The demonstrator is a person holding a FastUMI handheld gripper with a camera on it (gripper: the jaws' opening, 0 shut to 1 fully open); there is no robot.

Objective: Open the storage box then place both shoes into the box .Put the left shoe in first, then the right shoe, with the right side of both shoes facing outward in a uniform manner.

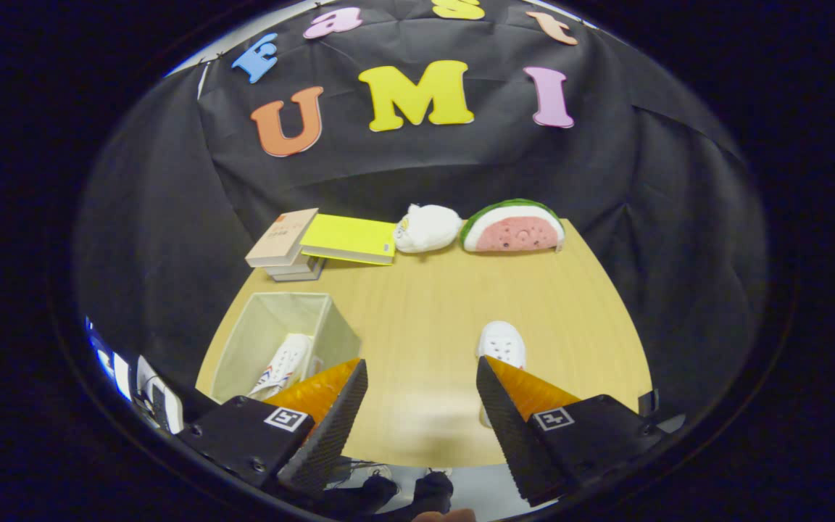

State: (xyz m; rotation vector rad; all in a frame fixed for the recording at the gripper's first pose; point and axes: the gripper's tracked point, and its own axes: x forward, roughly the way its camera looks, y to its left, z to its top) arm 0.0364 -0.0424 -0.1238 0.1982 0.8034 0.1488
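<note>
wooden table (425, 304) noted in front of black cloth booth wall. gripper (421, 391) held above near edge of table, fingers spread wide apart, nothing between them, bare tabletop in the gap. storage box (258, 326) open-topped, pale, standing on table just ahead of left finger (330, 428). one white shoe (283, 366) with coloured side stripes lying inside box, leaning against its wall, partly hidden by left finger. second white shoe (502, 344) resting on tabletop outside box, just ahead of right finger (508, 428), toe end visible, rest covered by that finger. at far edge of table: stack of books (287, 246), yellow-green book (349, 239), white plush toy (427, 227), watermelon-slice plush (513, 228), in a row.
</note>
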